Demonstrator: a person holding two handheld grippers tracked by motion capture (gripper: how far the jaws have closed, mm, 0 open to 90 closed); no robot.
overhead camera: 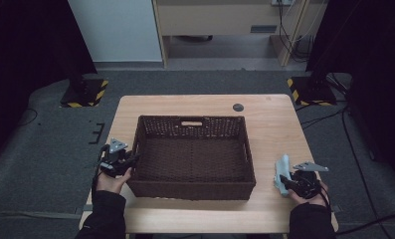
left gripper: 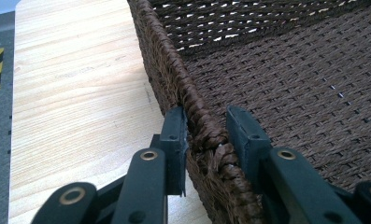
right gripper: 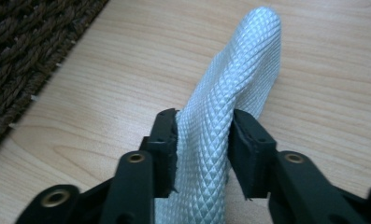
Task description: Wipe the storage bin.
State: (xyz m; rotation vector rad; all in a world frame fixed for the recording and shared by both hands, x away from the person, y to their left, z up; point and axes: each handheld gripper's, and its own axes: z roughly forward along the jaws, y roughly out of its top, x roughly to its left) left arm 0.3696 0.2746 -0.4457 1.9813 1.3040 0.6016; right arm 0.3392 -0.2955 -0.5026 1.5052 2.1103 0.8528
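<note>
A dark brown woven basket with nothing in it stands in the middle of the wooden table. My left gripper sits at the basket's left wall near the front corner. In the left gripper view its jaws straddle the braided rim, one pad outside and one inside, both against the weave. A pale blue diamond-textured cloth lies to the right of the basket. My right gripper is shut on it; in the right gripper view the cloth rises in a fold between the two pads.
A small dark round disc lies on the table behind the basket. Two stand bases with yellow-black stripes sit on the floor beyond the table's far corners. Cables trail on the floor at the right.
</note>
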